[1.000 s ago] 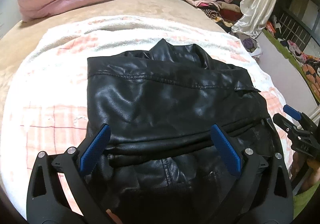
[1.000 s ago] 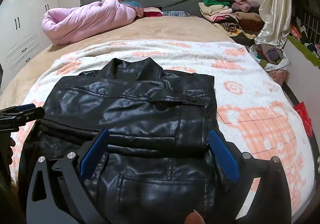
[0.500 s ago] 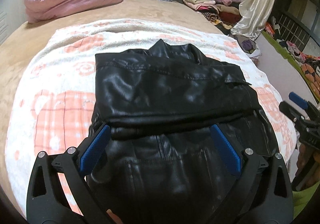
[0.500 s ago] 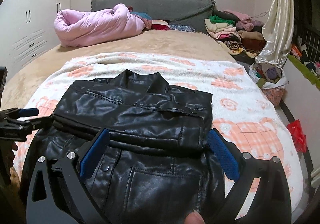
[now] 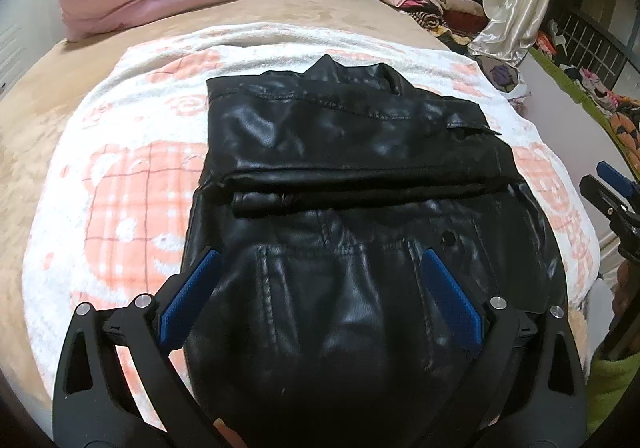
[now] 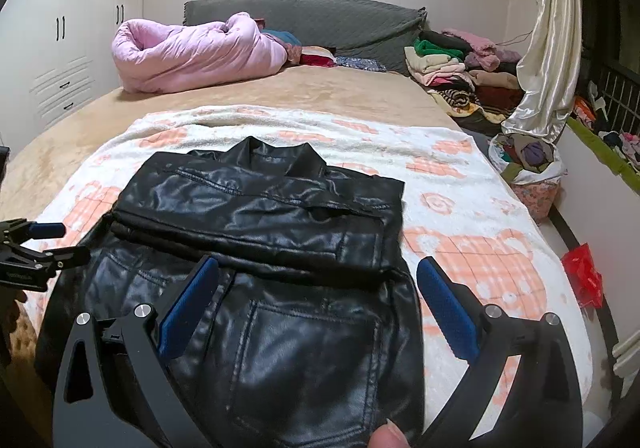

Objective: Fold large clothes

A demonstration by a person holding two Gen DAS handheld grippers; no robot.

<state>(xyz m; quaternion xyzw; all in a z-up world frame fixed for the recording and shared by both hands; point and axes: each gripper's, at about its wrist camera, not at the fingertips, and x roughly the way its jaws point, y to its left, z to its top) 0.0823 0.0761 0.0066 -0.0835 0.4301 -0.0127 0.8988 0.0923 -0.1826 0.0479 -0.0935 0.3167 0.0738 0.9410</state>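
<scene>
Right wrist: quilt [image 6: 192,52] beyond jacket [image 6: 256,248].

Left gripper [image 5: 320,296]: jaws spread wide, blue pads [image 5: 188,296] at lower left and lower right of its own view, nothing between them. Fingertip [image 5: 228,434] visible at bottom centre. Right gripper [image 6: 316,308]: same, jaws wide apart, nothing clamped, fingertip [image 6: 386,436] at bottom edge. Each gripper shows at the side edge of the other's view.
</scene>
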